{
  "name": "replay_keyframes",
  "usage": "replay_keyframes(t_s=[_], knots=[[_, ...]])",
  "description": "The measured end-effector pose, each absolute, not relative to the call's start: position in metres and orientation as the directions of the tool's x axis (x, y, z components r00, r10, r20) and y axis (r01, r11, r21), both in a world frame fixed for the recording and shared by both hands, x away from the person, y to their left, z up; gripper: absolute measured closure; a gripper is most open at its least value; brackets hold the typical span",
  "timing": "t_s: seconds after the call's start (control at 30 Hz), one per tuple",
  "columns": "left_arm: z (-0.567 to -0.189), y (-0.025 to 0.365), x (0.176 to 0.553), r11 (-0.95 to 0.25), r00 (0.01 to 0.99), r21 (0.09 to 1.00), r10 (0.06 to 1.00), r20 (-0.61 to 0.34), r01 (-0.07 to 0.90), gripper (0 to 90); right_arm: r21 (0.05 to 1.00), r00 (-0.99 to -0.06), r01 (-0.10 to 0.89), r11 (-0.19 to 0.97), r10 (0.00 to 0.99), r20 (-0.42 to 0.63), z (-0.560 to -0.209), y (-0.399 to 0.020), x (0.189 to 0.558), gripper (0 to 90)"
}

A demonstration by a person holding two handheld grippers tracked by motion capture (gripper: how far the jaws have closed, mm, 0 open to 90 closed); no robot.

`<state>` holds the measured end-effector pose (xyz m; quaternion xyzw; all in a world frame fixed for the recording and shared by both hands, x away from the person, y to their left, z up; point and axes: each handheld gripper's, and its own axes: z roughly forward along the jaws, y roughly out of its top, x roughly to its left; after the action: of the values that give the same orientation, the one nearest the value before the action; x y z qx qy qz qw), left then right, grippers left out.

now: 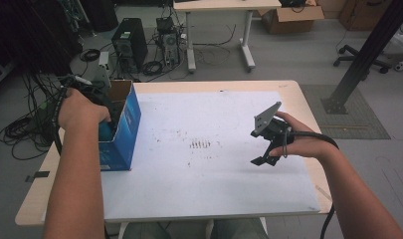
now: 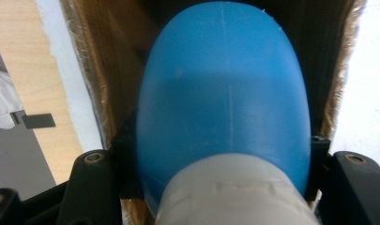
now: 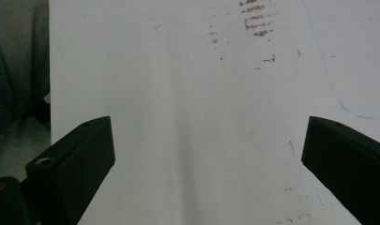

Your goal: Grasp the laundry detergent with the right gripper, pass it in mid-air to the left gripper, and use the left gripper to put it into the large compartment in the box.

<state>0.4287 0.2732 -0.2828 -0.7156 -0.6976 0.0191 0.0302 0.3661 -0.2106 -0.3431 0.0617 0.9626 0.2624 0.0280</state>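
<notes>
A smooth blue bulb with a grey taped neck sat clamped in my left gripper, down inside the open blue box.

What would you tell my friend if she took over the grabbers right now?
Left gripper: shut on the blue object, a rounded thing with a pale taped end, held down inside the open blue box at the table's left edge.
Right gripper: fingers wide open, holding nothing, above the white sheet.
Done: blue object gripped and inside the box.
Left: probably let go and lift the left gripper out.
</notes>
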Motion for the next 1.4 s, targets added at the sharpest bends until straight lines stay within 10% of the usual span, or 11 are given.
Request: replay_keyframes(t_s=[1.4], knots=[[-0.305,0.279,0.427,0.003,-0.003,-0.061,1.000,0.005,0.998,38.3,0.511,-0.988,0.127,0.850,0.155,-0.014,-0.350,-0.218,0.363,3.0]])
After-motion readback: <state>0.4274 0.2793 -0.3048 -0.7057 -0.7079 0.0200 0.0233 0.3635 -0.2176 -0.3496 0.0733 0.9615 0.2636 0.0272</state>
